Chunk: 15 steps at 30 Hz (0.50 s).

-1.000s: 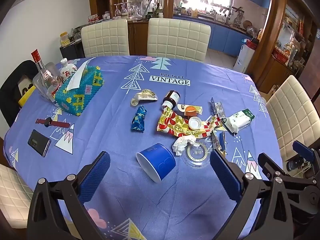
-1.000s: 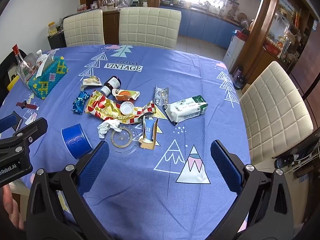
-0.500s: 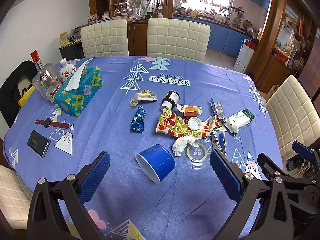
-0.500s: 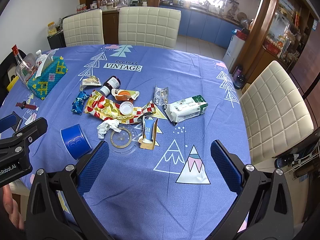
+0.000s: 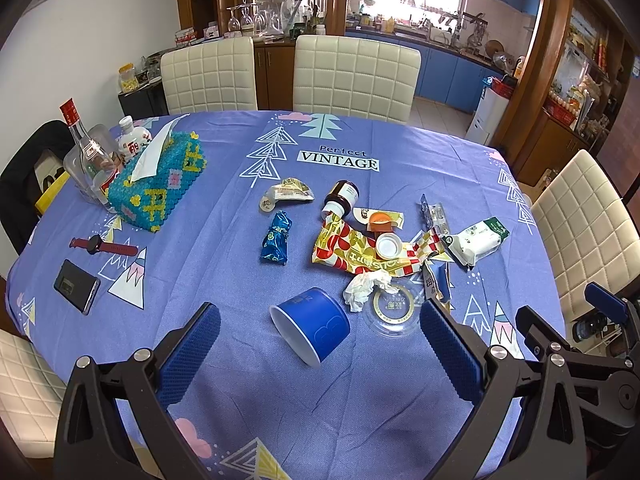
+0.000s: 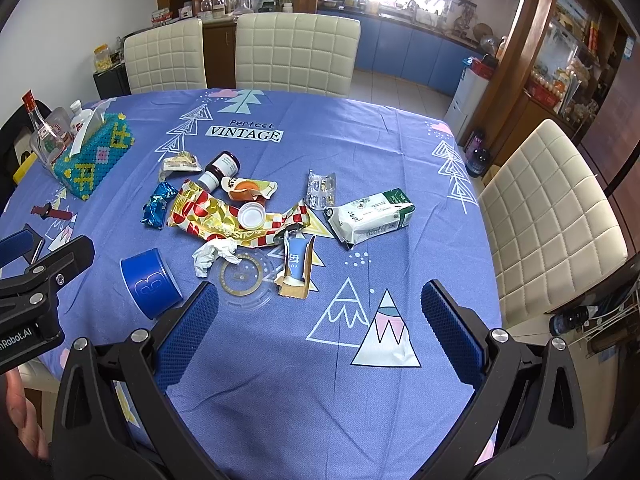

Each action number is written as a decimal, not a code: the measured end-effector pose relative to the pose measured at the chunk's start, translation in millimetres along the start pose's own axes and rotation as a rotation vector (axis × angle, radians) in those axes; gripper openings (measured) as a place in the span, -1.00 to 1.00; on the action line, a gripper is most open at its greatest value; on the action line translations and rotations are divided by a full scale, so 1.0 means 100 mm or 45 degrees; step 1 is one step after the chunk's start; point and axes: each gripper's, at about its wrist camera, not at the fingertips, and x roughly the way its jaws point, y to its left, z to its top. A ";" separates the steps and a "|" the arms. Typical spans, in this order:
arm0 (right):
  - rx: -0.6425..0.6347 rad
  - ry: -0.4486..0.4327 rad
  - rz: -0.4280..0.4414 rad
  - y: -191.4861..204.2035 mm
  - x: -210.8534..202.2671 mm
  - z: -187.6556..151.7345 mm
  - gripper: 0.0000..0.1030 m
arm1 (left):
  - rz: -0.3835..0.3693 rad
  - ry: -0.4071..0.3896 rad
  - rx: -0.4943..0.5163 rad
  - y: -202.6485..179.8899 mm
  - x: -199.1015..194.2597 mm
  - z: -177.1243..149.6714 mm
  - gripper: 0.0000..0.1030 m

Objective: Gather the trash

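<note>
Trash lies mid-table: a tipped blue paper cup (image 5: 310, 330) (image 6: 150, 282), a crumpled tissue (image 5: 364, 286), a clear round lid (image 5: 394, 310), a red-gold wrapper (image 5: 360, 250) with a white cap (image 5: 388, 246), a brown bottle (image 5: 340, 198), a blue foil wrapper (image 5: 276, 238), a white-green pack (image 6: 370, 216) and a blue tube in torn card (image 6: 296, 268). My left gripper (image 5: 316, 356) is open and empty, just short of the cup. My right gripper (image 6: 318, 344) is open and empty over bare cloth near the tube.
A beaded tissue box (image 5: 158, 182), glass bottles (image 5: 86, 148), a red watch (image 5: 104, 246) and a black phone (image 5: 76, 286) stand at the left. Cream chairs (image 5: 356, 74) ring the table. The table edge drops off at the right (image 6: 494, 264).
Both grippers have drifted slightly forward toward the trash. Nothing has been picked up and both stay open.
</note>
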 end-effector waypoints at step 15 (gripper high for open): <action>-0.001 0.004 0.004 -0.03 -0.01 -0.01 0.94 | -0.001 0.001 0.000 -0.01 0.01 0.01 0.89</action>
